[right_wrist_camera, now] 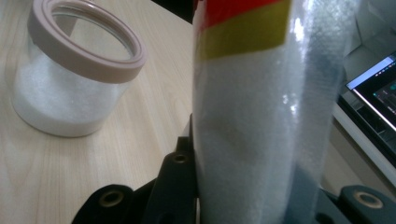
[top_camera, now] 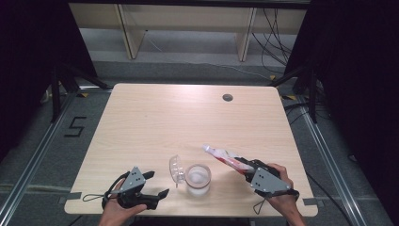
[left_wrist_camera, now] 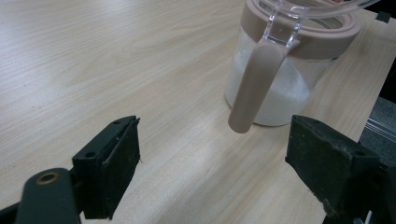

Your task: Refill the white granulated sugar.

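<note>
A clear plastic bag (top_camera: 225, 157) of white grains, banded red and yellow, is lying clamped in the right tongs (top_camera: 245, 167), slanting toward ten o'clock above the pale wood-grain worktop (top_camera: 188, 117). At nine o'clock from it a round glass jar (top_camera: 198, 179) is standing open, partly filled with white grains, its beige rim smooth, its clear lid (top_camera: 176, 170) tipped up at the jar's nine o'clock. The left tongs (top_camera: 157, 183) are gaping empty near the front edge. Grey flooring, cables and black curtains are surrounding everything.
</note>
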### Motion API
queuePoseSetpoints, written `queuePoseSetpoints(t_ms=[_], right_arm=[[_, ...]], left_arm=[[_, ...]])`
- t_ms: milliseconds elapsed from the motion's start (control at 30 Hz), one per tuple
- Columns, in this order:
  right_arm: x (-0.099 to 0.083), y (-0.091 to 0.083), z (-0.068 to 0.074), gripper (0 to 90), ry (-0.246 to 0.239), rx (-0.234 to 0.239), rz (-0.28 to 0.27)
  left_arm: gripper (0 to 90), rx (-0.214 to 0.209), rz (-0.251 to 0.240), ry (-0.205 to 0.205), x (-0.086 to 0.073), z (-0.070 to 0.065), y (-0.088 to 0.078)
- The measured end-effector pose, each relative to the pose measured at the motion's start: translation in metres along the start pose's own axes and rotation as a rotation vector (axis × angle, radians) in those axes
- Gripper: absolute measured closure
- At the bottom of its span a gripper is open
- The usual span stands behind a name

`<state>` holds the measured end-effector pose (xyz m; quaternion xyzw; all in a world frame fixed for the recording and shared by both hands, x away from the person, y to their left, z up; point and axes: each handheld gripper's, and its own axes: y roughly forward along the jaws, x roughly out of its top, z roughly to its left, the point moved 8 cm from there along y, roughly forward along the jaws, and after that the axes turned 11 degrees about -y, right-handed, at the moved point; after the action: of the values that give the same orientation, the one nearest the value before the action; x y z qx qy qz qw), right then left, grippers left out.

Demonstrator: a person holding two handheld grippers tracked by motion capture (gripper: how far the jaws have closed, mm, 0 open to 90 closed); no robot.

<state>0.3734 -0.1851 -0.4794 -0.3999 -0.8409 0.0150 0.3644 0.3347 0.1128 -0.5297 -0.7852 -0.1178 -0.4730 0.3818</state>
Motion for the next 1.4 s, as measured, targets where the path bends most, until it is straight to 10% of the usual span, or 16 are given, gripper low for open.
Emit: queuePoseSetpoints(t_ms=[1400], right_arm=[[-0.044,-0.001,-0.004,81.1,0.450,-0.055,0.063]], left_arm=[[16.9,-0.001,-0.002,0.000,0.000,0.000,0.000]])
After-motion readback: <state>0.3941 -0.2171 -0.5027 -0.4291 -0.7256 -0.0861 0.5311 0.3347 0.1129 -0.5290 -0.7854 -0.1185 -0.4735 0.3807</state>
